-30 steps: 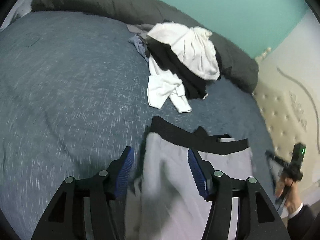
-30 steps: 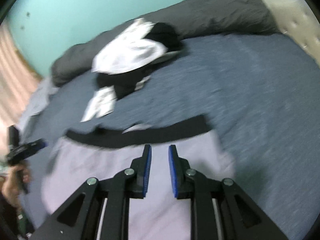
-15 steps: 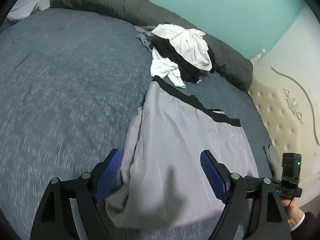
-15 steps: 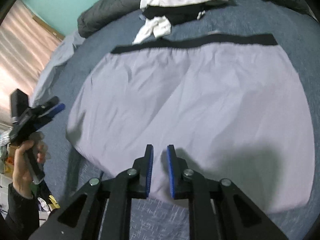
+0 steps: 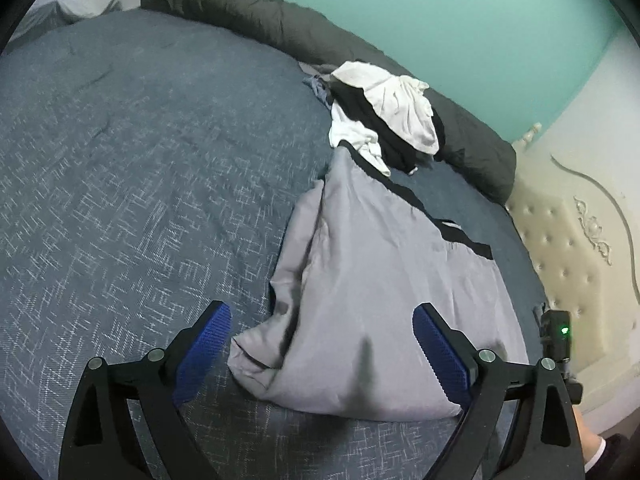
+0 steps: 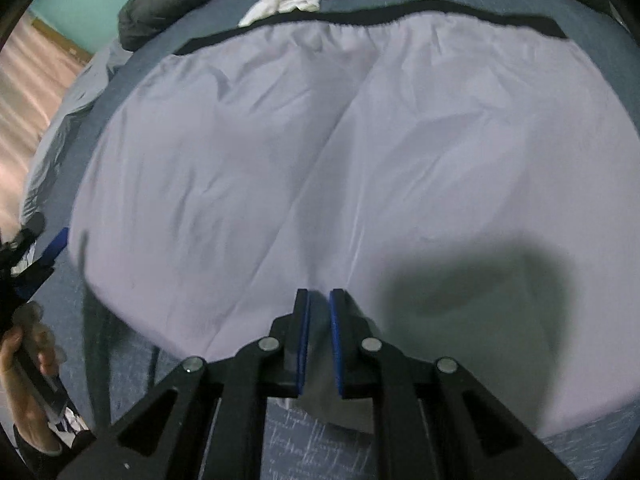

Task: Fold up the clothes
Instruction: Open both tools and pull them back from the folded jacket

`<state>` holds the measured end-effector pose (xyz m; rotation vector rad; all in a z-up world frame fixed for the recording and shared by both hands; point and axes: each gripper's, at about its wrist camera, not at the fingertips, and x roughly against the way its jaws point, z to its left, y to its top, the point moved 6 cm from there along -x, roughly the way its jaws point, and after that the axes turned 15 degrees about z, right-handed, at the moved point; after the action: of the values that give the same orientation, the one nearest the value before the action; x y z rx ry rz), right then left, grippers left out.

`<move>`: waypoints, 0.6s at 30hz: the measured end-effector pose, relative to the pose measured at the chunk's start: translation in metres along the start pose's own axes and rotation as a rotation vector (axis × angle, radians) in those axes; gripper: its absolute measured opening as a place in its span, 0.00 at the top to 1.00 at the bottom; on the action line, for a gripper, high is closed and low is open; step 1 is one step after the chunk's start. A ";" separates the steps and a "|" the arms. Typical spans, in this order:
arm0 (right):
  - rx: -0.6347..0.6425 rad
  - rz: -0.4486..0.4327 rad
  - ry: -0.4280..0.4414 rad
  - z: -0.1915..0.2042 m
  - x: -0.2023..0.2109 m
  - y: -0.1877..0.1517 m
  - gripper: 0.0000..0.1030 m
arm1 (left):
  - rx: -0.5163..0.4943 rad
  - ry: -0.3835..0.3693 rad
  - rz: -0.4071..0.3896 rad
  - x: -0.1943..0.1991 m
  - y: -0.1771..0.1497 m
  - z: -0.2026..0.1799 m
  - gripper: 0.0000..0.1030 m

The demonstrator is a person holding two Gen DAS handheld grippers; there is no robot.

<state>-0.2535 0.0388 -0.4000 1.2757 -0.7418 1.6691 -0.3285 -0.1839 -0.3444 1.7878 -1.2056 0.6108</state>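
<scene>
Grey shorts [image 5: 380, 280] with a black waistband lie spread on the blue bedspread [image 5: 140, 160]. My left gripper [image 5: 320, 312] hovers over their near hem. Its jaws are opening wide, and the cloth lies below them, untouched by the pads. In the right wrist view the shorts [image 6: 320, 160] fill the frame. There my right gripper [image 6: 320, 294] sits at the middle of the hem by the centre seam. Its jaws are closing, with a fold of grey cloth pinched between the pads. The left gripper [image 6: 36, 252] and the hand [image 6: 28, 344] holding it show at the left edge.
A pile of white and black clothes [image 5: 384, 120] lies just beyond the waistband. Behind it a dark rolled duvet [image 5: 280, 20] runs along the teal wall. A cream tufted headboard [image 5: 580, 260] stands to the right. Open bedspread stretches to the left of the shorts.
The shorts went from bunched under the grippers to spread flat. My left jaws widened and pulled back toward the hem. The right gripper dropped toward the hem and its jaws narrowed.
</scene>
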 end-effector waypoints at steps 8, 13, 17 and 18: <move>-0.005 -0.032 0.033 0.002 0.027 -0.013 0.94 | -0.079 0.023 -0.041 0.011 0.001 -0.018 0.06; -0.010 0.010 0.042 0.006 0.020 -0.035 0.94 | -0.083 0.028 -0.055 0.017 0.002 -0.019 0.04; -0.010 0.027 0.007 0.004 0.002 -0.041 0.94 | -0.078 0.034 -0.050 0.017 0.001 -0.014 0.03; -0.014 0.031 0.000 0.003 -0.003 -0.040 0.94 | -0.074 0.030 -0.049 0.017 0.002 -0.013 0.03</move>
<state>-0.2163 0.0526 -0.4037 1.2602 -0.7751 1.6865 -0.3221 -0.1808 -0.3241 1.7345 -1.1468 0.5561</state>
